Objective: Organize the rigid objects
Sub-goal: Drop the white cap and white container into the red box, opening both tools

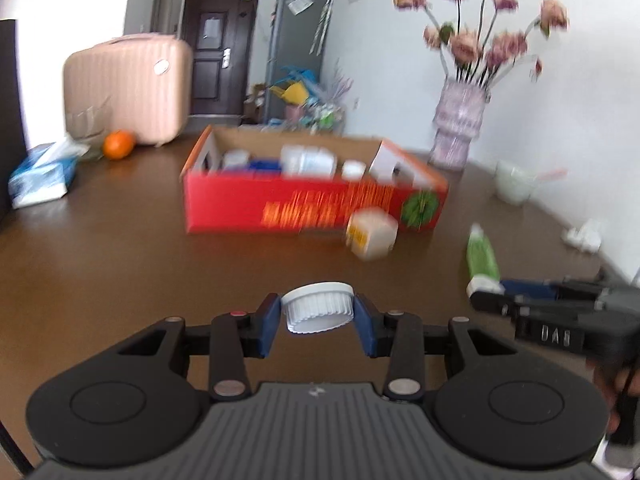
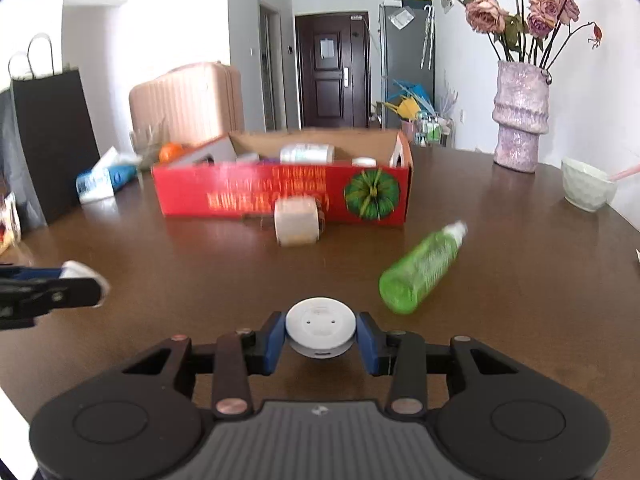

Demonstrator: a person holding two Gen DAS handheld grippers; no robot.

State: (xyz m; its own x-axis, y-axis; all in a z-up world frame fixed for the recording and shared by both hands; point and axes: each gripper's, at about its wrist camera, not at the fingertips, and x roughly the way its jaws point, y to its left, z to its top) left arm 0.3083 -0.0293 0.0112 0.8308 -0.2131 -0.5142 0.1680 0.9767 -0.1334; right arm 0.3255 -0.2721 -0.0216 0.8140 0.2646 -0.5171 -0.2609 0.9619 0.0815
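Left tongs [image 1: 318, 312] clenched on a white ribbed cap [image 1: 318, 307], held above the brown counter [image 1: 120, 272], blue pads [image 1: 267, 326] pinching it at opposite sides of the rim. Looks like stiff, light plastic; ridges should give grip, so a hold across the widest part w/ modest squeeze seems enough.

Ahead, the red box [image 1: 304, 204], open-topped & already holding white containers, stands mid-counter; a small white jar [image 1: 372, 234] lies just in front of it, tipped on its side. To the right lies a green bottle [image 2: 422, 268], cap end pointing away. Bottle looks smooth, round & prone to roll; best taken across the body, not the neck.

Right tongs [image 2: 321, 330] clenched on a white round disc [image 2: 321, 324], flat face up, also off the counter. Probably hard & light but slick-edged w/ thin sides, so it could slip or pivot if tilted; keep it level.

Both held items are near the counter's front, well apart from the box.
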